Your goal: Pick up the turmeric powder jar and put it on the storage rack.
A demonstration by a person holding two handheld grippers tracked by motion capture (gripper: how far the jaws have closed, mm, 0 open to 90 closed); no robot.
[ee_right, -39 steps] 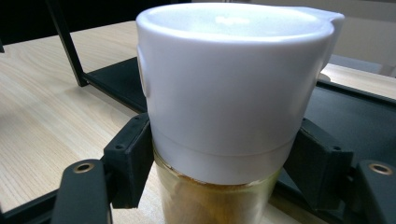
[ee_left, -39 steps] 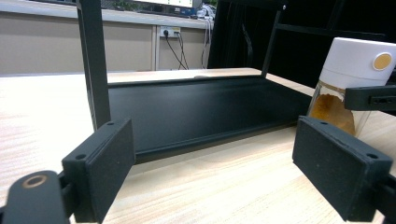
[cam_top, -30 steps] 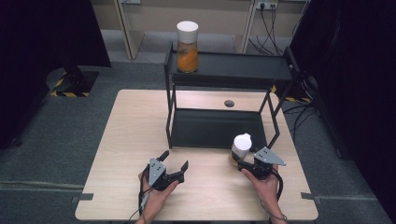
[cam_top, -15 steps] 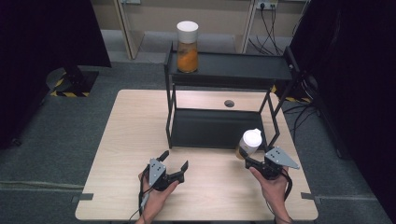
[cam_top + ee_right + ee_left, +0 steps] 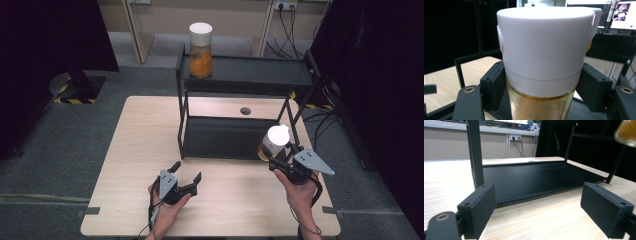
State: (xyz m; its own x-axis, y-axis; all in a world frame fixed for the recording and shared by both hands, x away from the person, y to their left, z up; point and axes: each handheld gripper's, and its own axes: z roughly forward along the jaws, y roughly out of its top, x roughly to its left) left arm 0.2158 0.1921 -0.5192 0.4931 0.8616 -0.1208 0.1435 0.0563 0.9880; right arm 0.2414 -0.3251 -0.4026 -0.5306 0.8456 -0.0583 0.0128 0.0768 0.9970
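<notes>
My right gripper [image 5: 274, 159] is shut on a clear jar [image 5: 272, 143] with a white lid and amber contents, held upright above the table beside the rack's front right leg. In the right gripper view the jar [image 5: 544, 62] sits close up, and both black pads [image 5: 496, 85] press on its glass just under the lid. My left gripper [image 5: 186, 172] rests low at the table's front with its jaws wide apart and nothing between its pads [image 5: 480, 207]. A second white-lidded jar [image 5: 200, 50] of orange contents stands on the left end of the rack's top shelf.
A black two-tier metal rack [image 5: 240, 137] stands on the wooden table [image 5: 135, 150], its low shelf [image 5: 536, 178] bare and just ahead of my left gripper. A round cable hole [image 5: 245, 110] lies behind the rack. Dark curtains flank the table.
My right gripper has lifted the jar off the table and carried it slightly right. The left gripper has stayed put.
</notes>
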